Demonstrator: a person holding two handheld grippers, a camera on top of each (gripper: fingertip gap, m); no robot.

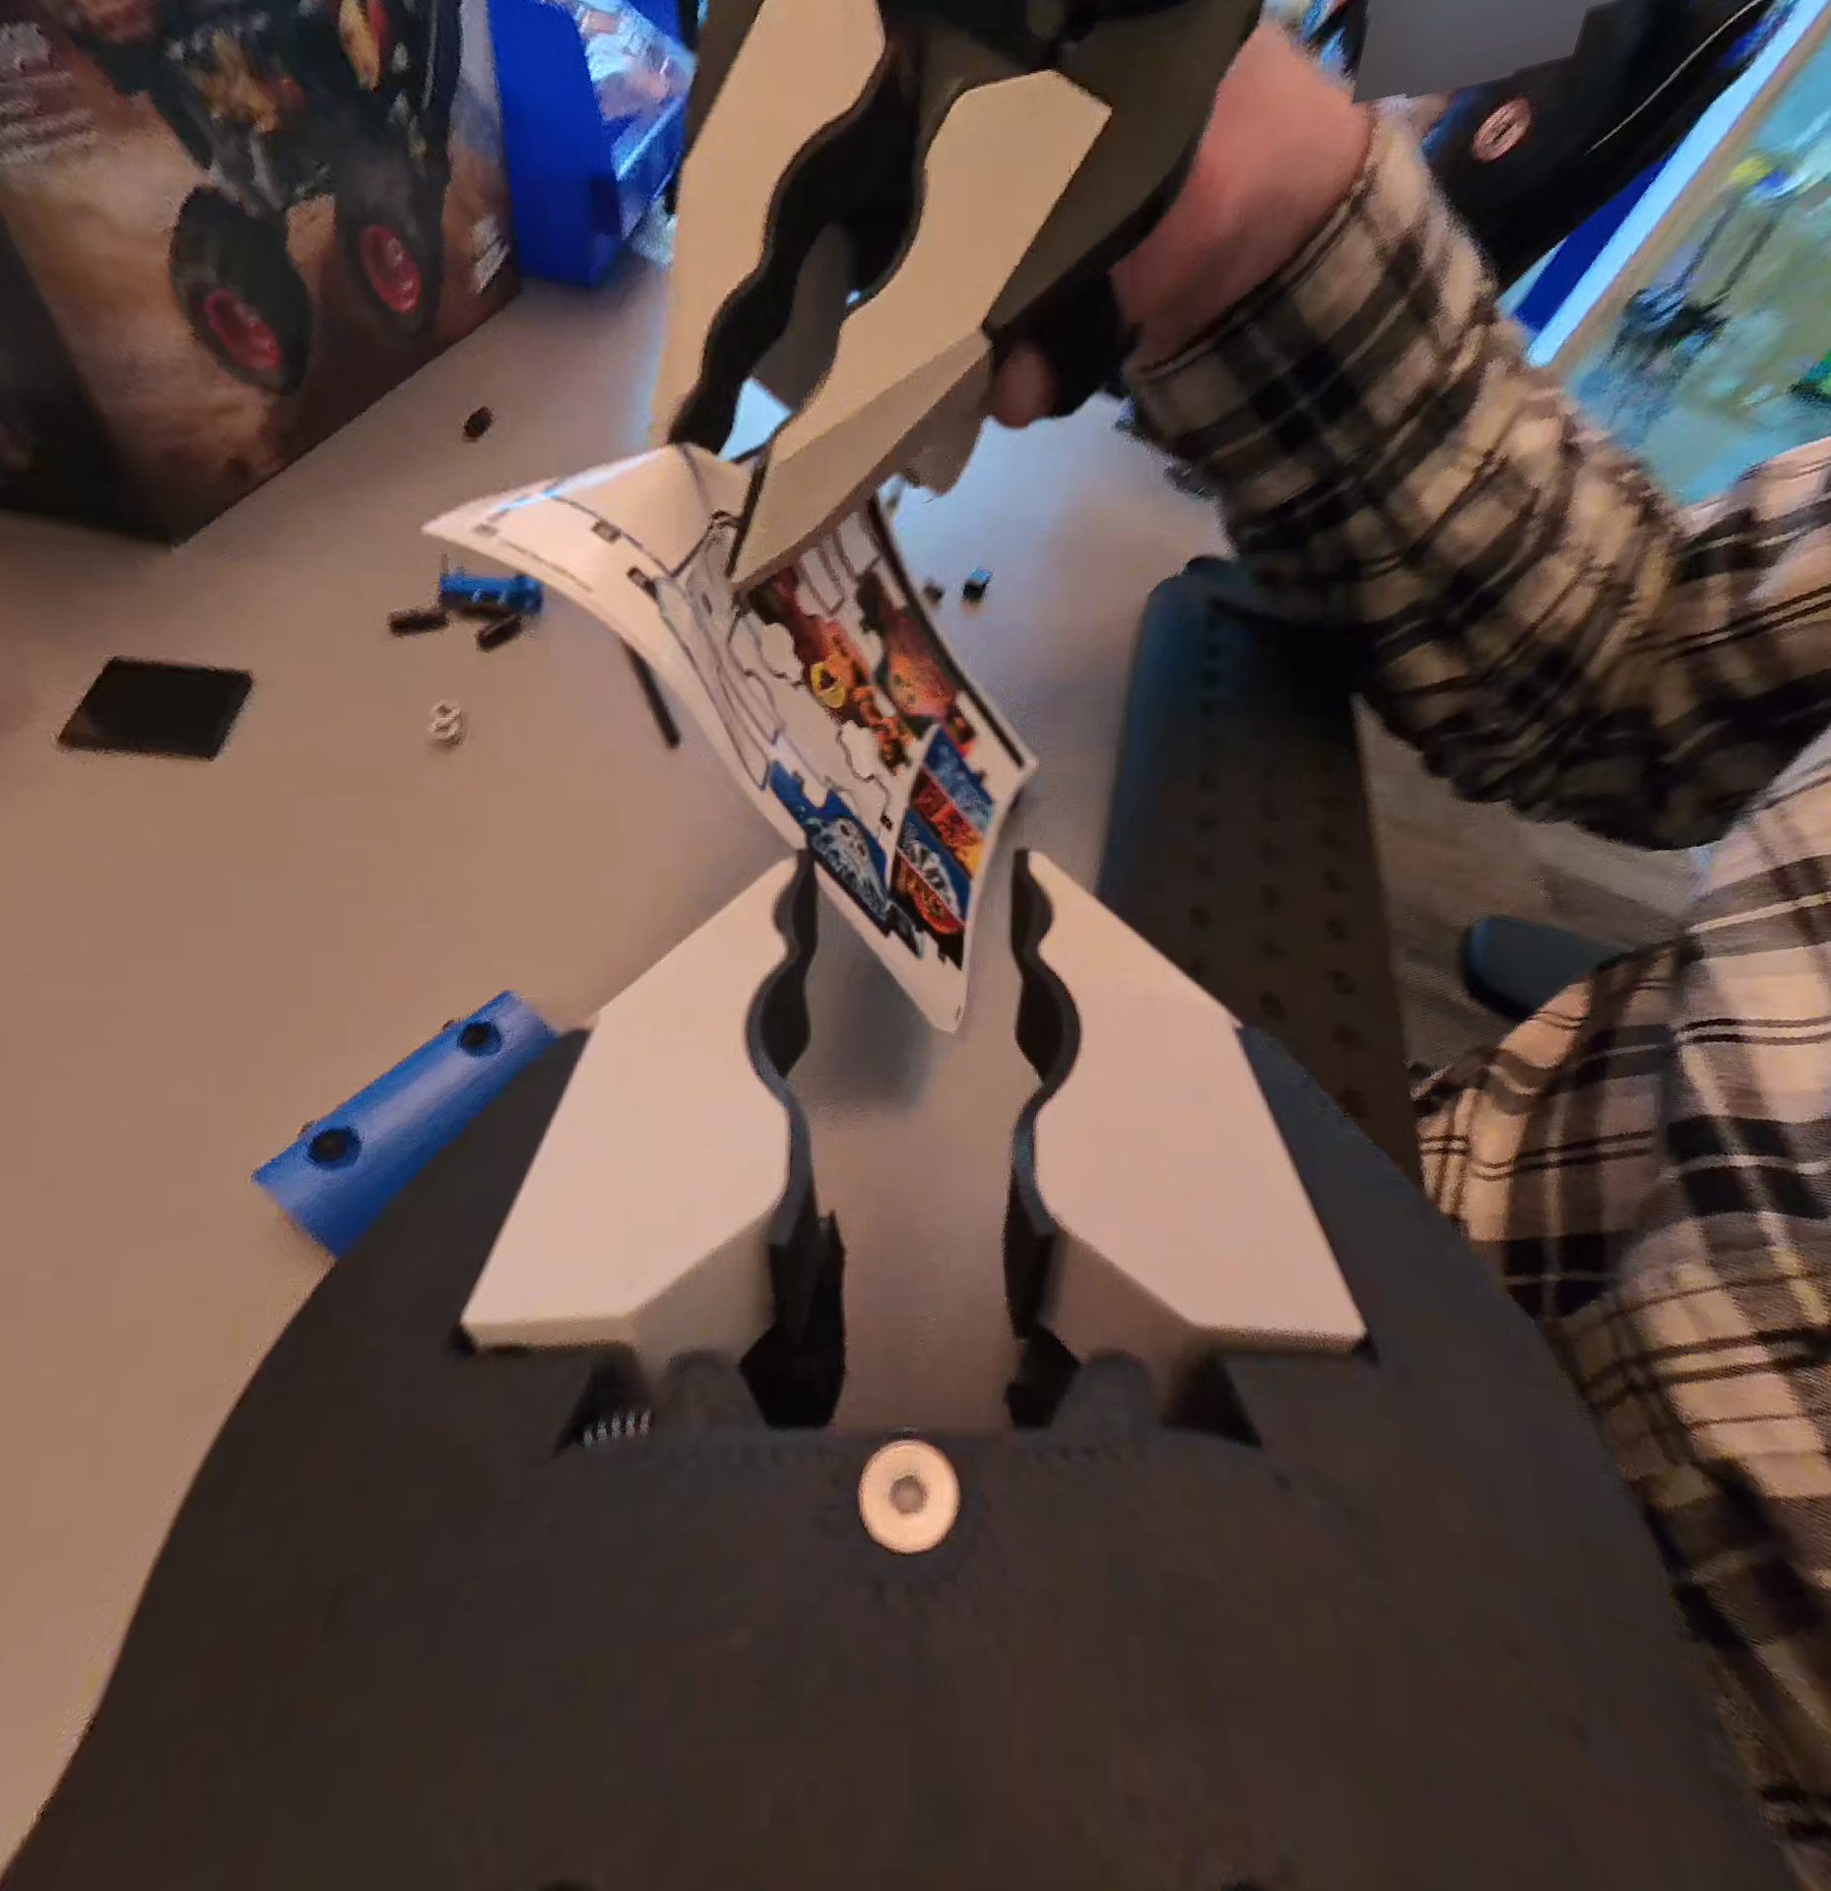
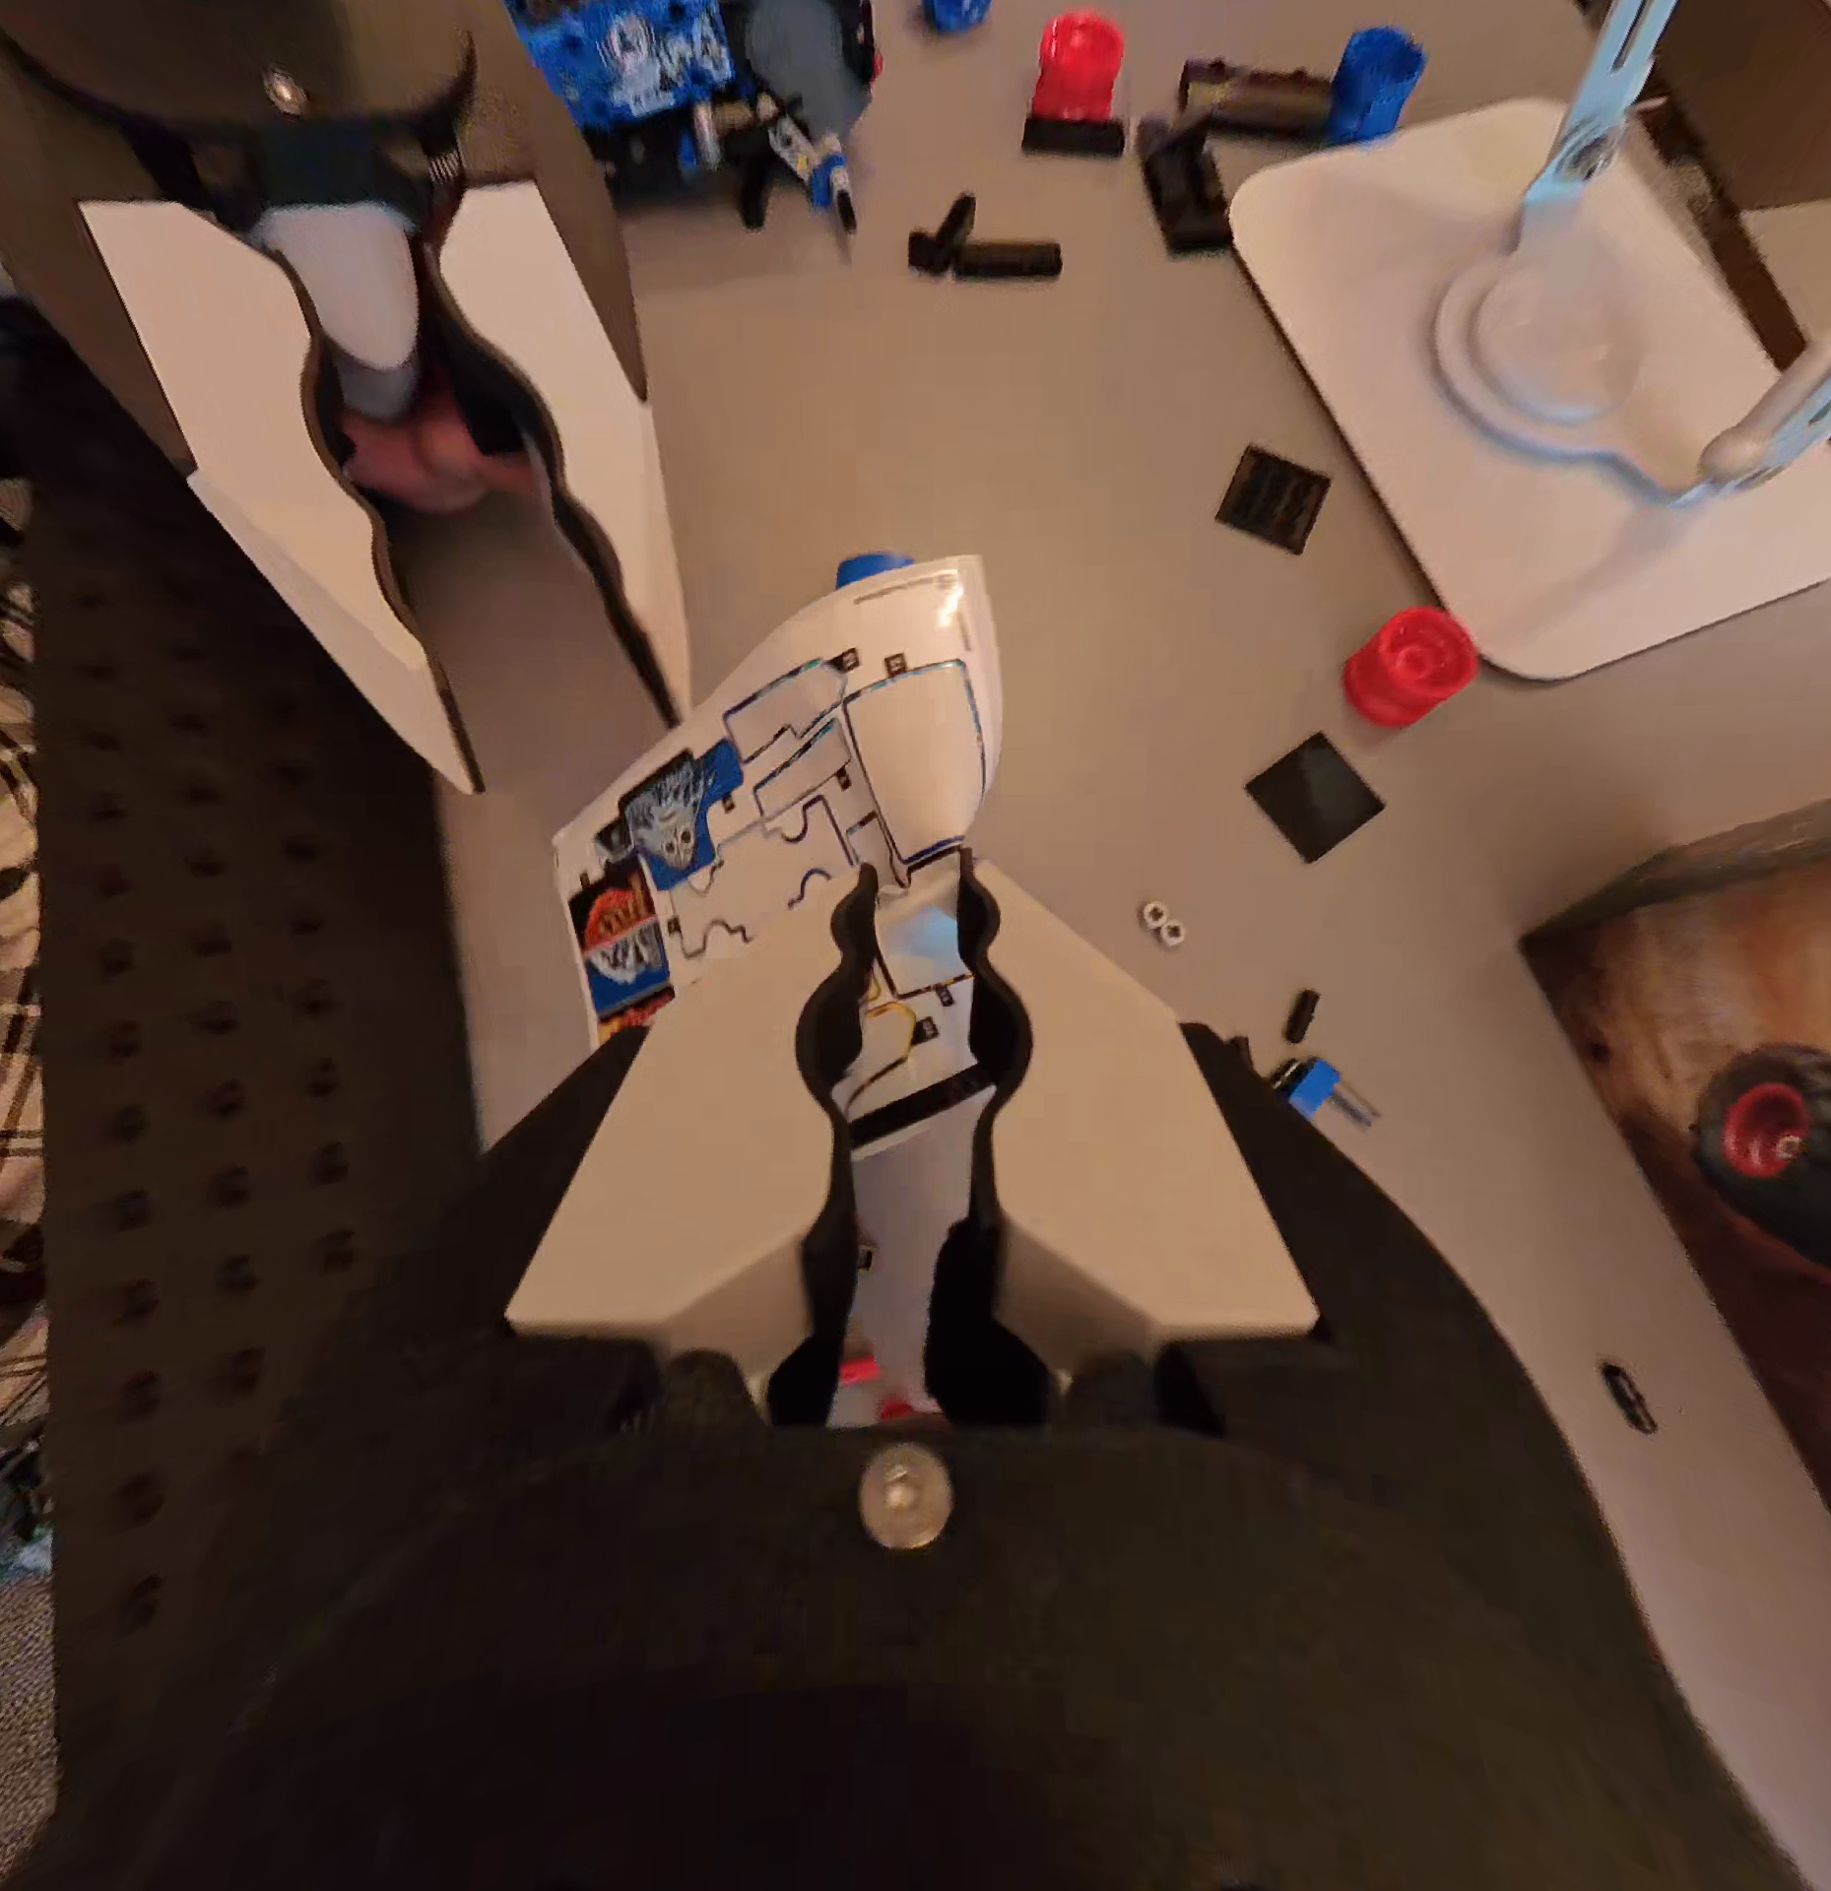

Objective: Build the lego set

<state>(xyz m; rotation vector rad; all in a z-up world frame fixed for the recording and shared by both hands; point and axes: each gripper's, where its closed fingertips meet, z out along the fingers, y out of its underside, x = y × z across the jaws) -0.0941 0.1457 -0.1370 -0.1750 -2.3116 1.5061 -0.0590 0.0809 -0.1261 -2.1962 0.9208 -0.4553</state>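
A white sticker sheet (image 1: pixel 839 737) with blue, red and orange printed stickers hangs curved above the table. My right gripper (image 1: pixel 722 512) comes down from above and is shut on the sheet near its upper edge. In the right wrist view the sheet (image 2: pixel 788 808) runs between that gripper's tips (image 2: pixel 916 870). My left gripper (image 1: pixel 911 880) is open and empty, and the sheet's lower corner hangs just in front of its tips. It also shows in the right wrist view (image 2: pixel 573 752), upper left, jaws apart.
The Lego box (image 1: pixel 225 256) stands at the far left. A blue beam (image 1: pixel 410 1115), a black tile (image 1: pixel 159 706) and small pins (image 1: pixel 481 604) lie on the table. A red wheel hub (image 2: pixel 1412 665), a white stand base (image 2: pixel 1545 389) and a partly built blue model (image 2: pixel 635 72) lie farther off. A black chair (image 1: pixel 1249 819) is beside the table. Left tips to right tips: about 8 cm.
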